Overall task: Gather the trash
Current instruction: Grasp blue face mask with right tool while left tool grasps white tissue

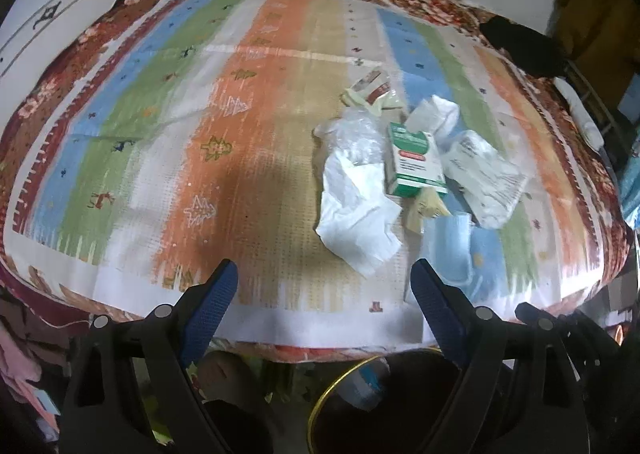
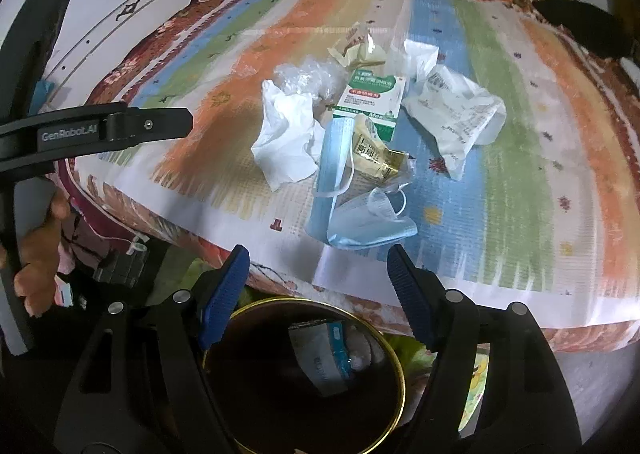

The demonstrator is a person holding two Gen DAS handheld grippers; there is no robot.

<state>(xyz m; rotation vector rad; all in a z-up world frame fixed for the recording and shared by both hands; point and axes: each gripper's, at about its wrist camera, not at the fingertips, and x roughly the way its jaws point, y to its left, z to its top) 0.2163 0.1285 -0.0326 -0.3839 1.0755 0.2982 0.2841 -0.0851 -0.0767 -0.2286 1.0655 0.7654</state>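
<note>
The trash lies in a loose heap on the striped cloth (image 2: pixel 520 182) that covers the table, toward the near edge; in it are a crumpled white tissue (image 2: pixel 286 142), a green and white carton (image 2: pixel 370 98), a blue face mask (image 2: pixel 348 210) nearest the edge, a gold wrapper (image 2: pixel 378 158) resting on the mask, a white printed bag (image 2: pixel 456 114), some clear plastic film (image 2: pixel 308 74) and a torn cream wrapper (image 2: pixel 356 46) at the far side; the pieces touch or overlap one another. Below the table edge stands a dark bin with a gold rim (image 2: pixel 396 354), and something white and blue already lies inside it (what exactly, I cannot tell); so the task looks begun but far from done, with most of the heap left on the cloth. The right gripper (image 2: pixel 318 266) hangs over the bin and the table edge, jaws wide apart with nothing between them, the mask just beyond its tips; the left gripper (image 1: pixel 324 278) is likewise spread wide and empty, near the tissue (image 1: pixel 356 214); the mask or the tissue seems the likeliest next pick.
</note>
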